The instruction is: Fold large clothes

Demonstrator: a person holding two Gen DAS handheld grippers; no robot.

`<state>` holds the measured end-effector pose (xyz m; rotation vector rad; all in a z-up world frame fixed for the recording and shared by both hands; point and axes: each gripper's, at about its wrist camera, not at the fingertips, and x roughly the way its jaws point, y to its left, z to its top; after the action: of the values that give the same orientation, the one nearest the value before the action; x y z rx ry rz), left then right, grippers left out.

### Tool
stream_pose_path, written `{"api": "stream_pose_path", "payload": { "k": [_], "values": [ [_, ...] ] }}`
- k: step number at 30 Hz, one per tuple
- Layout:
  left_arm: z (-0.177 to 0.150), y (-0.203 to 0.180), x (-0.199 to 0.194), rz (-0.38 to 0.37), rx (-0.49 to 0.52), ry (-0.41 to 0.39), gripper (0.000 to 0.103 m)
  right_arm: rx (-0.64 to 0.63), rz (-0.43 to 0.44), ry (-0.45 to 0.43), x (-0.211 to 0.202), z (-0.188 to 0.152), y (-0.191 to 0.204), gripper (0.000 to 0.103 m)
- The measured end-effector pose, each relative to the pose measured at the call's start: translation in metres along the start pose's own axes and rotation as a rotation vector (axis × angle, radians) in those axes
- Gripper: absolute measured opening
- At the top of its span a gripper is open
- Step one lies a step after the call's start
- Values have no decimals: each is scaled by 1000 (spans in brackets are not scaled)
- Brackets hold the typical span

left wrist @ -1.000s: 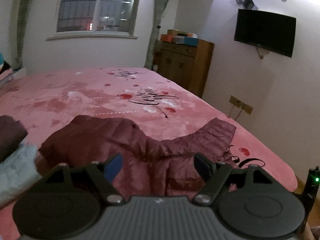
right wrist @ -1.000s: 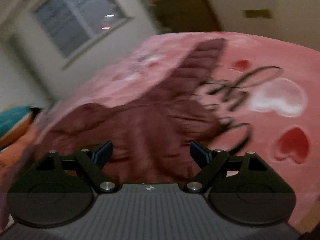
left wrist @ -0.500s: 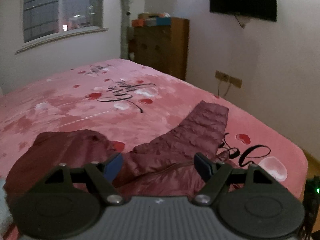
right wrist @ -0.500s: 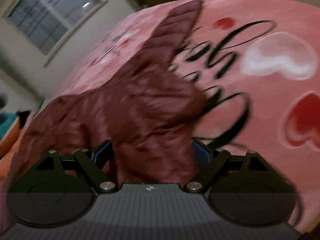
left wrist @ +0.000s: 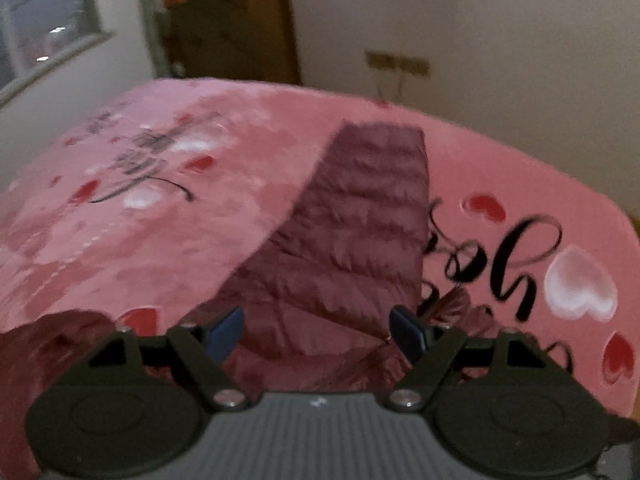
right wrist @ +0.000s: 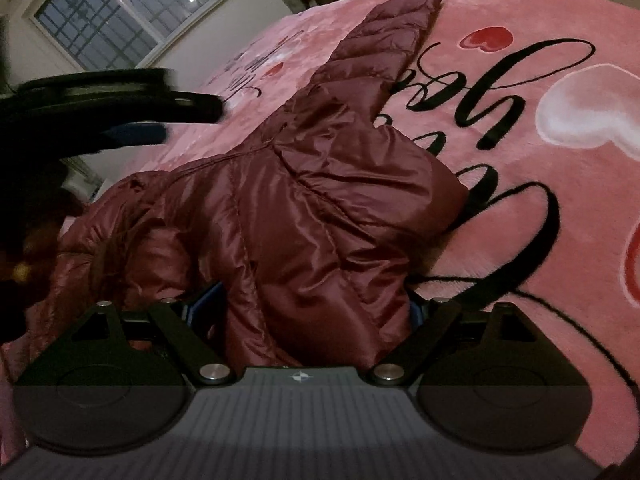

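A dark red puffer jacket (right wrist: pixel 304 208) lies crumpled on the pink bedspread (right wrist: pixel 540 200), one sleeve (left wrist: pixel 360 216) stretched away toward the far edge. My right gripper (right wrist: pixel 310 312) is open, low at the jacket, with a bunched fold of fabric between its blue pads. My left gripper (left wrist: pixel 318 330) is open and empty above the base of the sleeve; it also shows in the right wrist view (right wrist: pixel 132 120) at upper left, above the jacket.
The bedspread (left wrist: pixel 160 240) carries black lettering and heart prints (left wrist: pixel 580 288). A wooden cabinet (left wrist: pixel 232 28) stands by the wall beyond the bed. A window (right wrist: pixel 124 12) is on the far wall. The bed's right edge is close by.
My left gripper has swung right and closer to the sleeve. My right gripper has pushed forward into the jacket, so fabric now sits between its open pads.
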<state>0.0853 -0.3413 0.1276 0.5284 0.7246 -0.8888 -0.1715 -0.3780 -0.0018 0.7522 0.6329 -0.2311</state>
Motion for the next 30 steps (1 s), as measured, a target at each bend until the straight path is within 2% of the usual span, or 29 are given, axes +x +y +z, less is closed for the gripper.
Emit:
{"api": "stream_pose_path", "payload": {
  "k": [2, 6, 14, 17, 23, 26, 28, 30],
  "values": [
    [2, -4, 18, -12, 63, 31, 80, 10, 2, 4, 2, 3, 0, 103],
    [5, -6, 37, -55, 152, 39, 80, 20, 4, 8, 5, 5, -1, 103],
    [11, -2, 65, -169, 210, 75, 81, 27, 0, 15, 9, 7, 0, 103],
    [15, -1, 72, -140, 242, 79, 81, 30, 1, 16, 9, 8, 0, 103],
    [27, 16, 83, -102, 233, 88, 81, 29, 4, 14, 11, 8, -1, 103],
    [35, 30, 95, -88, 176, 107, 81, 23, 2, 16, 11, 8, 0, 103],
    [38, 37, 107, -112, 134, 142, 82, 21, 3, 17, 12, 8, 0, 103],
    [39, 40, 118, -116, 123, 162, 89, 21, 4, 18, 12, 8, 1, 103]
  ]
}}
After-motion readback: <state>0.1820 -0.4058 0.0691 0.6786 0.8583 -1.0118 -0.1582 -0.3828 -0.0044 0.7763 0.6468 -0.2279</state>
